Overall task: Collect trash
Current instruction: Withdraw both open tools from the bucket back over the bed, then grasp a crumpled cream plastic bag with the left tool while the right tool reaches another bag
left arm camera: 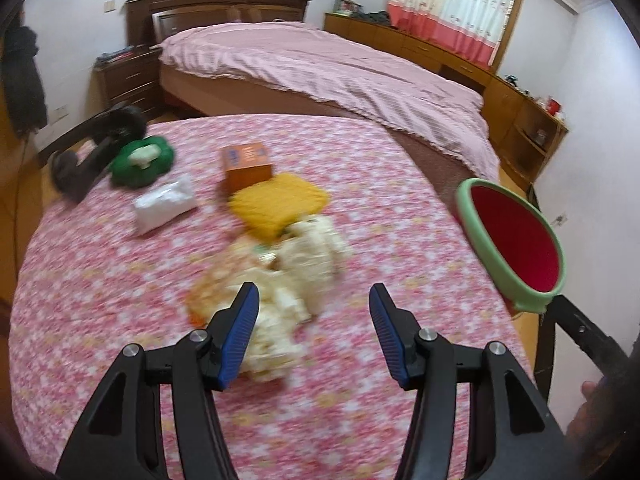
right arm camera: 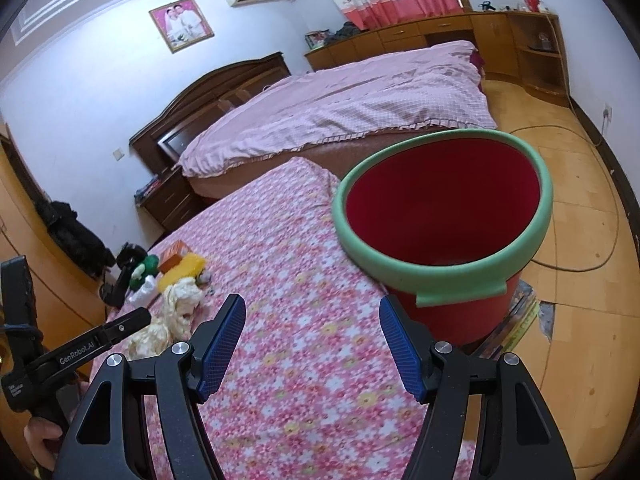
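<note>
Two wrist views of a trash-collecting task over a table draped in a pink floral cloth (left arm camera: 120,320). The left gripper (left arm camera: 314,328) hung above a heap of crumpled cream paper trash (left arm camera: 288,280), its blue ribbed pads standing apart and clamped on nothing; the paper lay below and just ahead of the left pad, apparently the item being approached. The right gripper (right arm camera: 312,340) was likewise spread and empty, aimed at the cloth beside a red bucket (right arm camera: 440,216) with a pale green foam-like rim. The bucket stood off the table's right edge, apparently on a stack of flat items, its mouth roughly level with the tabletop, a placement that would let trash be dropped in directly.

Behind the soft, irregular paper lay a yellow knitted-looking pad (left arm camera: 276,204), a rigid orange carton (left arm camera: 248,168), a white plastic-wrapped packet (left arm camera: 164,204) and a green rounded object (left arm camera: 142,162) with a pale top. Motion blur hid finer textures in the left view. Whether these items counted as trash could not be told.
</note>
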The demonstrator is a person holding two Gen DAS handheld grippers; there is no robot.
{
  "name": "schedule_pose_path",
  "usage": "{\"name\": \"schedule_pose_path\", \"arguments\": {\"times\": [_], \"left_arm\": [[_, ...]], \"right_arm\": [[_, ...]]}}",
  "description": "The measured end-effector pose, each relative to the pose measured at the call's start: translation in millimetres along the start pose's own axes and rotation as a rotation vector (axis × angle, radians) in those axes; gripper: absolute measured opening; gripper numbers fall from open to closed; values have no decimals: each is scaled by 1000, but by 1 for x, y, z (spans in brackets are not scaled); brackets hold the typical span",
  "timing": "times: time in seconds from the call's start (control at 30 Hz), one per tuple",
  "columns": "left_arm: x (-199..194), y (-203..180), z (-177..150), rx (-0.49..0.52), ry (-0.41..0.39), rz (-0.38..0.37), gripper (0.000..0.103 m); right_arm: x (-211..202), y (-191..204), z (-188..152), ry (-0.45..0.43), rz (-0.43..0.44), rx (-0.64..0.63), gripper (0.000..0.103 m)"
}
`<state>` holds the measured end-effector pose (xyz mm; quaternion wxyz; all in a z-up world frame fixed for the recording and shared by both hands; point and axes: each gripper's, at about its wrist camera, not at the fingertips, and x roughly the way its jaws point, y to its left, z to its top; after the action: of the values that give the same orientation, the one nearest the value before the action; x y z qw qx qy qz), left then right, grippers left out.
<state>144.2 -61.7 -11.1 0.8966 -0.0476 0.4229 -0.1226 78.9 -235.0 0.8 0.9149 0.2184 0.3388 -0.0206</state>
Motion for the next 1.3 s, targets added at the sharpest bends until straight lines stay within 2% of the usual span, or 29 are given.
{"name": "schedule_pose_path", "arguments": {"times": [0.23,0.47,0.73,0.83,0.97,1.13,1.23,1.3], "left_arm": [[8,28,-13,-37,14,58,59],[26,36,-20,-58,60,43,59],[37,29,-27,-50,84,0,58],[36,29,-29,-54,78,-31,45],[30,32,-28,-66,71,-62,42],[11,39,-25,-77,26,-80,42],[-1,48,-20,-92,-15,-66,42],[-8,56,-16,-95,-53,-22,42]], "right_arm": [[7,14,-8,34,8,-21,71],[16,24,-13,60,7,-42,71],[19,26,-14,73,-3,-46,71],[20,29,-14,76,-2,-53,71],[22,35,-14,79,2,-70,71],[27,48,-12,87,13,-105,71],[31,58,-11,95,25,-127,71],[35,66,-10,99,30,-149,71]]}}
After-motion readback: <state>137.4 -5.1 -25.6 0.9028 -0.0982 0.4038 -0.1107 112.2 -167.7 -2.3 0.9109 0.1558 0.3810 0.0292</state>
